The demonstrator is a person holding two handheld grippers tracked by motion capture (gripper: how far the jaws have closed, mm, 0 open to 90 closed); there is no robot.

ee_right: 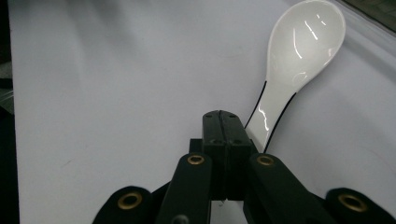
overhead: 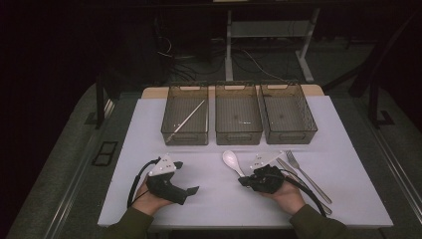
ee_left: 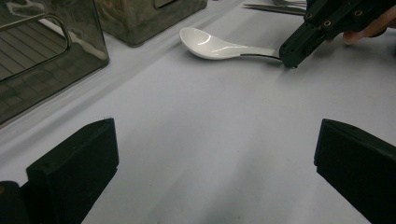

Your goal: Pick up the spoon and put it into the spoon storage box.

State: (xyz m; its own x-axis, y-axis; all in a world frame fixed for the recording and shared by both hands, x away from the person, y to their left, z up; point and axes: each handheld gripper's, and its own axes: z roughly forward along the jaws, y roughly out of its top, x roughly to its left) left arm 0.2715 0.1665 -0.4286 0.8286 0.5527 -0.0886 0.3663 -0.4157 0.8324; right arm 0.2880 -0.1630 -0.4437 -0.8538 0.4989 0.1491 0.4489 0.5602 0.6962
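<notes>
**Item: white spoon** (overhead: 230, 159). Lay bowl-up on the white table cover (overhead: 149, 149), lower centre of the high view, in front of the middle tray (overhead: 239, 135). Stretched toward the upper right of the right gripper view (ee_right: 299, 51).

**Right gripper** (overhead: 244, 181). Jaws pressed flat together, seam to seam, tips set at the spoon's handle end. Seen again at the upper right of the left gripper view (ee_left: 292, 53).

**Left gripper** (overhead: 186, 179). Jaws spread wide over bare cover, nothing between them; lower left of the high view, well apart from the spoon.

**Risks, as judged.**
- Handle ran along the right side of the shut jaws, not plainly between them. Might have slid aside or stayed behind on a lift.
- Glazed surface and heavy bowl far from the tips. Could have pivoted downward or dropped.
- Fork (overhead: 303, 174) and knife (overhead: 286, 167) just right of the hand. Could have been knocked by a sweep.

**Hidden or unclear.**
- Handle tip covered by the jaws; true pinch not confirmed.
- Long thin metal piece in the left tray (overhead: 185, 134); kind not made out.
- Room beyond the right tray (overhead: 291, 135) too dark to read.
</notes>
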